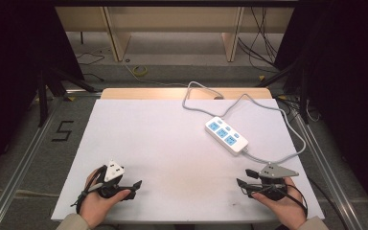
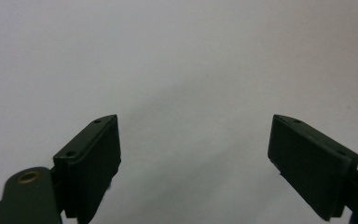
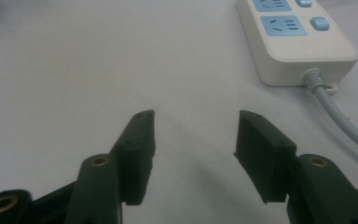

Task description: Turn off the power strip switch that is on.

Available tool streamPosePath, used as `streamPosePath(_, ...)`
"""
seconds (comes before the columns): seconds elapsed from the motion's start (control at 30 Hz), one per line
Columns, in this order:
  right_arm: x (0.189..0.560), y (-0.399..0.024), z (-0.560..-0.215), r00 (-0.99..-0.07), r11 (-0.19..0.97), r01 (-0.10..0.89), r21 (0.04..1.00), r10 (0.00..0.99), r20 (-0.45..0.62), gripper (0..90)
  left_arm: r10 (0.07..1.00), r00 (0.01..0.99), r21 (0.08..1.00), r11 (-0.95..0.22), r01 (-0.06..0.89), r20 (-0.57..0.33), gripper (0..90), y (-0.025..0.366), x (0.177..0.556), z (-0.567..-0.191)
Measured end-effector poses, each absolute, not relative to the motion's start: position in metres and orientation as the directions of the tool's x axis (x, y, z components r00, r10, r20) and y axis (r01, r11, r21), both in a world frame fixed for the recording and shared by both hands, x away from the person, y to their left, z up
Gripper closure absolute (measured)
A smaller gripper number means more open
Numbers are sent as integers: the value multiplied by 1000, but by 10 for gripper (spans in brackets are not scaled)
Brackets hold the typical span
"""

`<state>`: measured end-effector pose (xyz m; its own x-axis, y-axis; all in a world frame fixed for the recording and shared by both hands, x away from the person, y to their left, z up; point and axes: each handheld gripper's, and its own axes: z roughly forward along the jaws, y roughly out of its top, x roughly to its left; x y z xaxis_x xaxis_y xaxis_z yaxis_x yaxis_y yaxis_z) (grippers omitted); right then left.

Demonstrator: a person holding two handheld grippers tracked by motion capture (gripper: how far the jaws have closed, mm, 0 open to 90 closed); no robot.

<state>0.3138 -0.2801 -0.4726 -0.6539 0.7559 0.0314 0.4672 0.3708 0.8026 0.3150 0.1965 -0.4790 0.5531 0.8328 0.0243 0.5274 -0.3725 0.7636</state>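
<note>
Nearest the high camera, two hands came in from the bottom edge, each holding a black two-jaw gripper low over the white table top (image 1: 172, 143). On the person's left, the left gripper (image 1: 136, 187) had its jaws spread wide with only bare white surface between them, as its own view showed (image 2: 193, 154). At the other side, the right gripper (image 1: 243, 178), carrying a grey three-cornered plate, also had its jaws parted and held nothing; in its own view (image 3: 195, 135) they pointed across the table.

Farther back and towards the right lay the white rectangular plastic power strip with blue sockets (image 1: 226, 135), flat on the table, well apart from the left gripper and somewhat nearer the right one. Its grey cable (image 1: 206, 103) looped off towards the far edge, and another length ran from its near end (image 3: 340, 116).

By the look of it, the work had not begun: the strip lay untouched, and reaching it and taking hold were all left to do.
</note>
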Motion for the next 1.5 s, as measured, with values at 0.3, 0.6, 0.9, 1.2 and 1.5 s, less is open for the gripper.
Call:
streamPosePath(0.3,313,-283,-470,-635,394,482,782,773,2,787,834,552,764,-370,528,22,165,196,315,-480)
streamPosePath(0.6,316,-287,-464,-619,398,486,778,786,-16,900,833,553,761,-373,531,22,167,196,316,-481)
streamPosePath(0.9,320,-290,-454,-591,386,512,768,807,-11,900,830,557,759,-378,529,26,167,194,316,-481)
streamPosePath(1.2,325,-290,-447,-584,386,527,757,812,-7,900,830,557,758,-381,529,29,168,194,317,-482)
streamPosePath(1.5,330,-287,-441,-591,395,524,754,807,-12,900,831,555,758,-380,530,29,168,194,317,-482)
